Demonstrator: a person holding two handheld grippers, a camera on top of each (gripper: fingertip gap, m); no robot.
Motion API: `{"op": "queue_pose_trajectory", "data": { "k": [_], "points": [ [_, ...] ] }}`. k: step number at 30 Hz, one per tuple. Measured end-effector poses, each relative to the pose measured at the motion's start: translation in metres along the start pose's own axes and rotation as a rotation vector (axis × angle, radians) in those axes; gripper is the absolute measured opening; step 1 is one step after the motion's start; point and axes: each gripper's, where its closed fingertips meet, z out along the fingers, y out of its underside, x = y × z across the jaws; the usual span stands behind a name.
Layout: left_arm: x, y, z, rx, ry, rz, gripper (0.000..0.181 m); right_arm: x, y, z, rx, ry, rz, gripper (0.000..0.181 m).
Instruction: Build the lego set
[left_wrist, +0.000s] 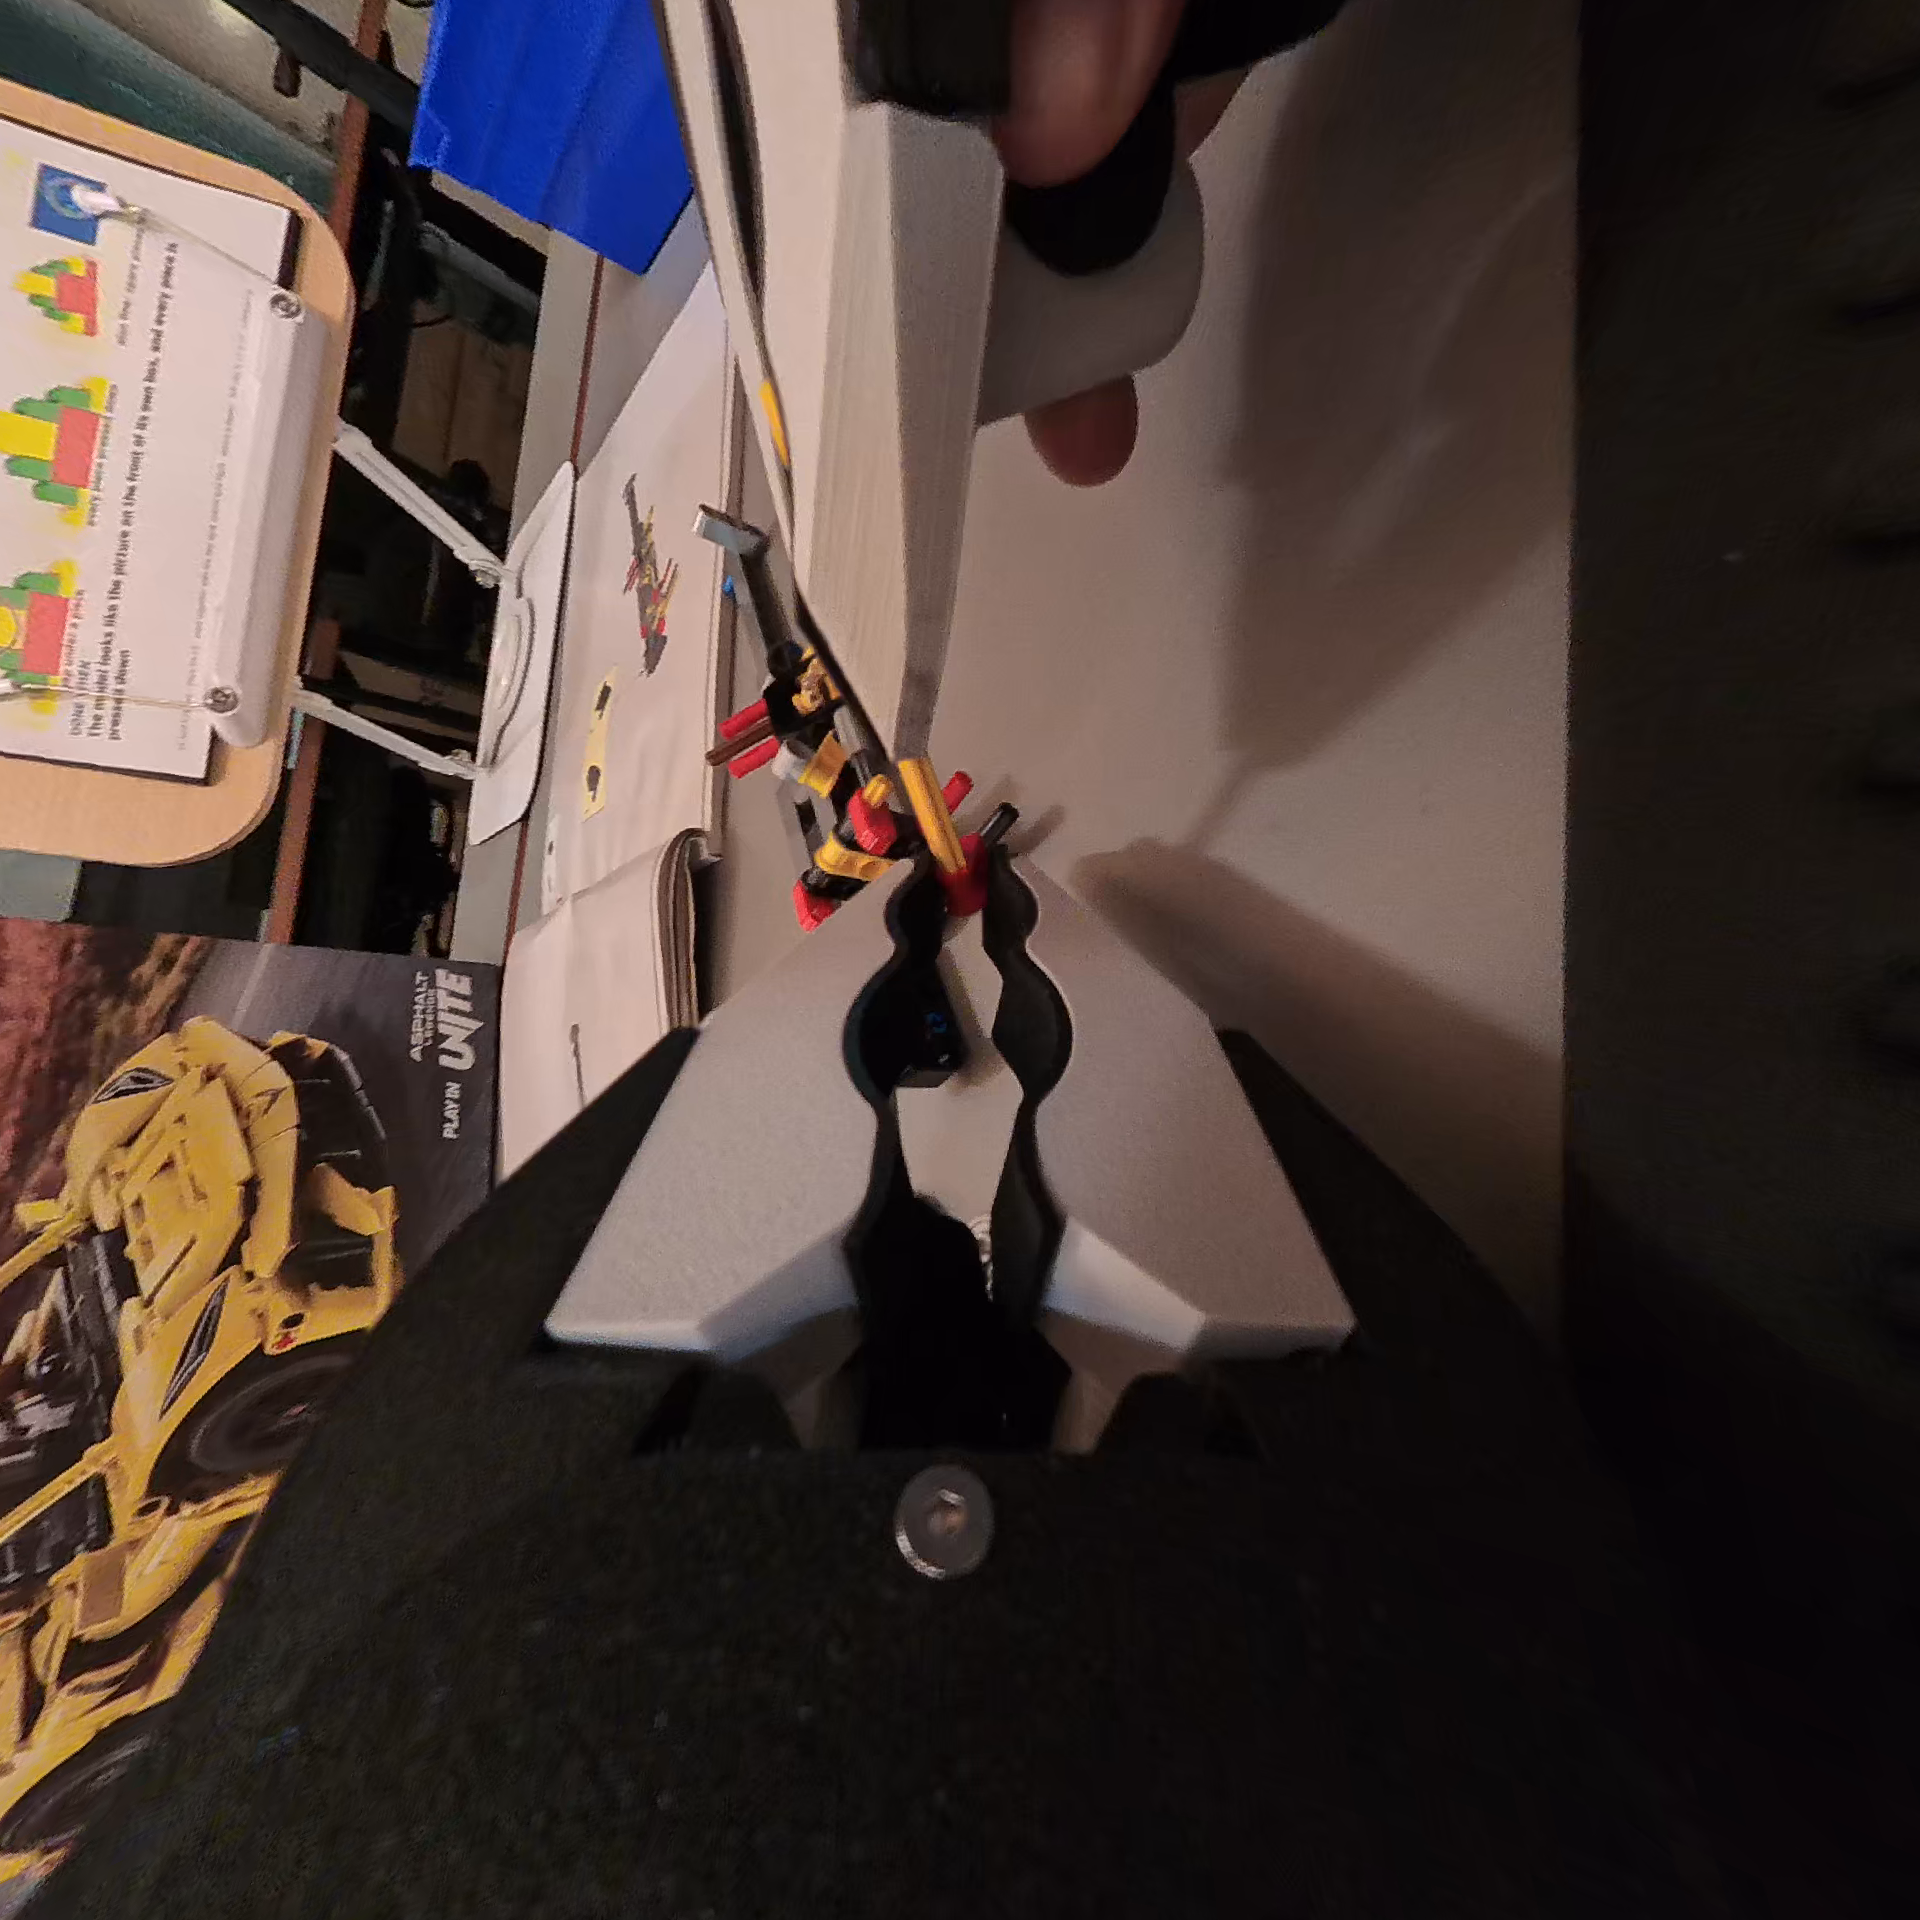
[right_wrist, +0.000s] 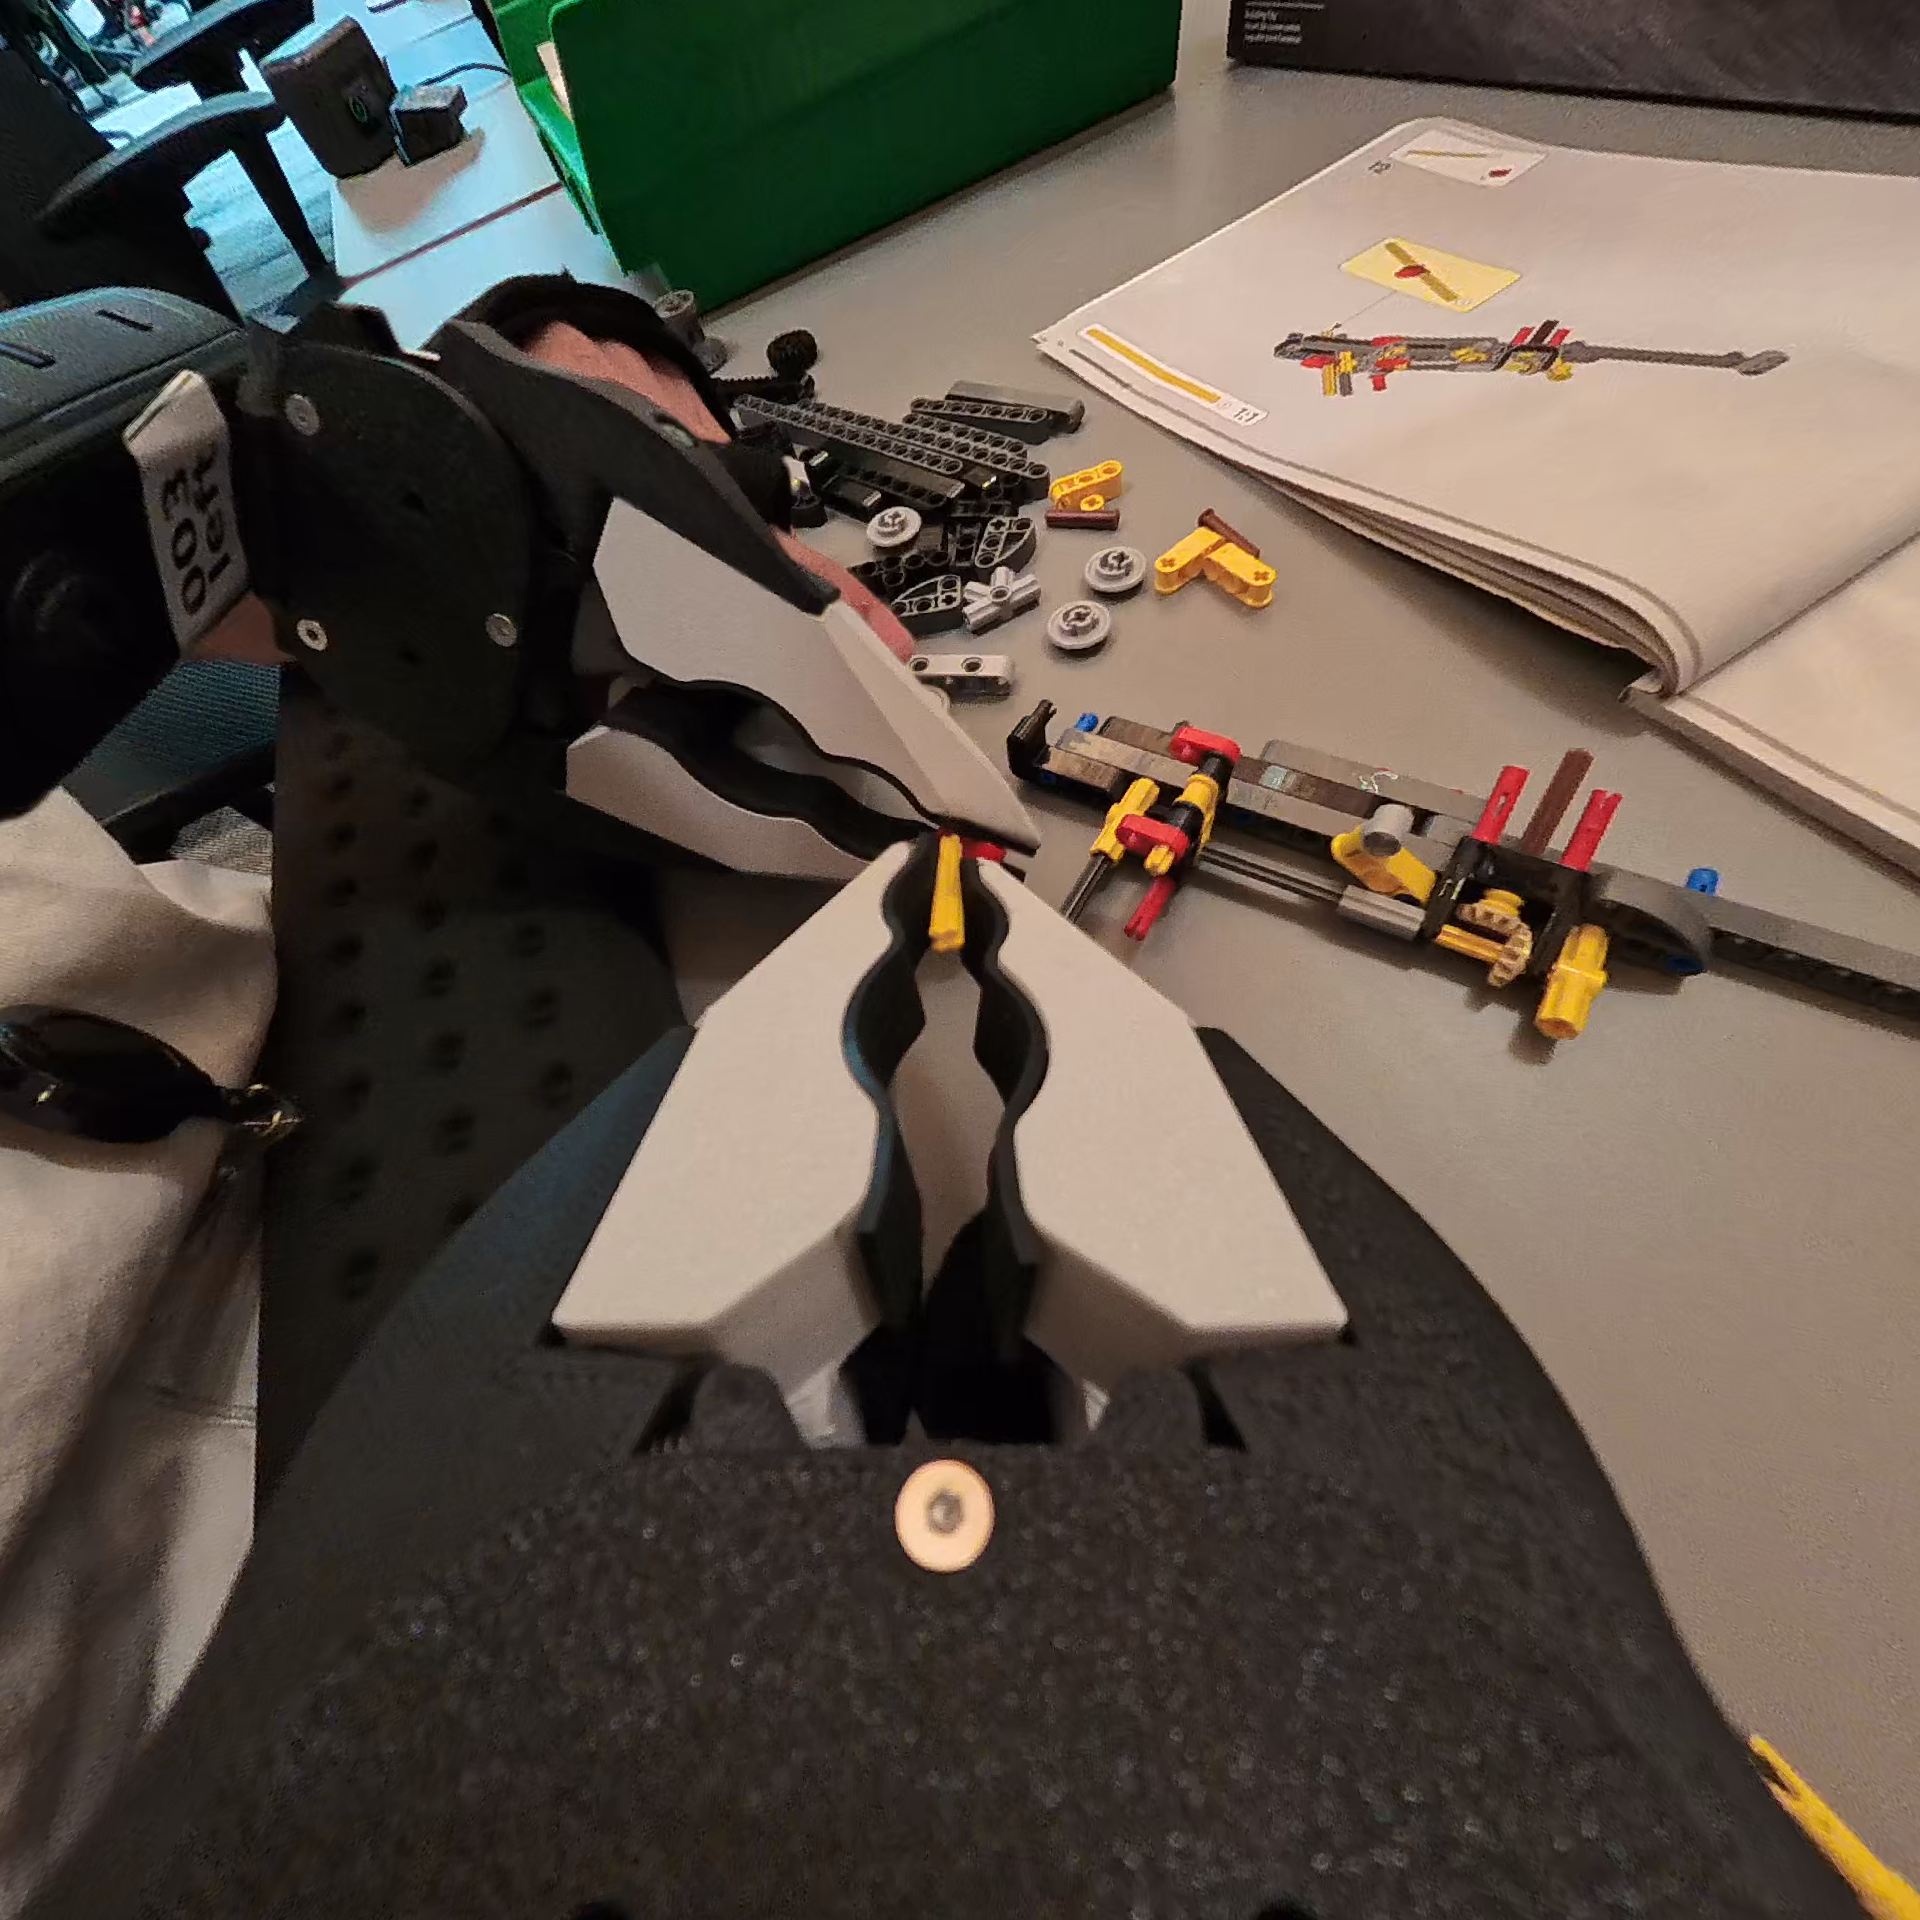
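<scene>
My left gripper (left_wrist: 958, 883) is shut on a small red connector (left_wrist: 964, 871). A yellow axle (left_wrist: 925, 816) runs through or against that connector. My right gripper (right_wrist: 948, 864) is shut on the same yellow axle (right_wrist: 945, 899). The two grippers meet tip to tip: the right gripper (left_wrist: 914, 732) comes in from above in the left wrist view, and the left gripper (right_wrist: 982, 826) comes in from the left in the right wrist view, with the red connector (right_wrist: 985, 852) just showing. The long partly built model (right_wrist: 1382, 831) lies on the grey table (right_wrist: 1558, 1247), also in the left wrist view (left_wrist: 821, 748).
Loose black, grey and yellow pieces (right_wrist: 987, 499) lie behind the left gripper. An open instruction booklet (right_wrist: 1558, 488) lies at the right. A green bin (right_wrist: 831, 125) stands at the back. The set's box with a yellow car (left_wrist: 208, 1247) and a picture sheet on a stand (left_wrist: 135, 468) show at left. The tips of both grippers are at nearly the same place.
</scene>
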Motion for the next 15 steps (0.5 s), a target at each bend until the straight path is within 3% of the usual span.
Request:
{"op": "queue_pose_trajectory", "data": {
  "k": [6, 10, 15],
  "points": [
    [-0.003, -0.006, -0.001, 0.038, -0.013, -0.017, 0.006, 0.002, -0.008, -0.003, 0.053, -0.04, 0.079, 0.003],
    [-0.023, -0.024, -0.01, 0.203, 0.018, -0.272, 0.012, 0.012, -0.039, -0.019, 0.254, -0.202, 0.366, 0.003],
    [-0.056, -0.03, -0.033, 0.396, 0.055, -0.582, 0.026, 0.022, -0.081, -0.035, 0.532, -0.517, 0.68, 0.003]
  ]
}}
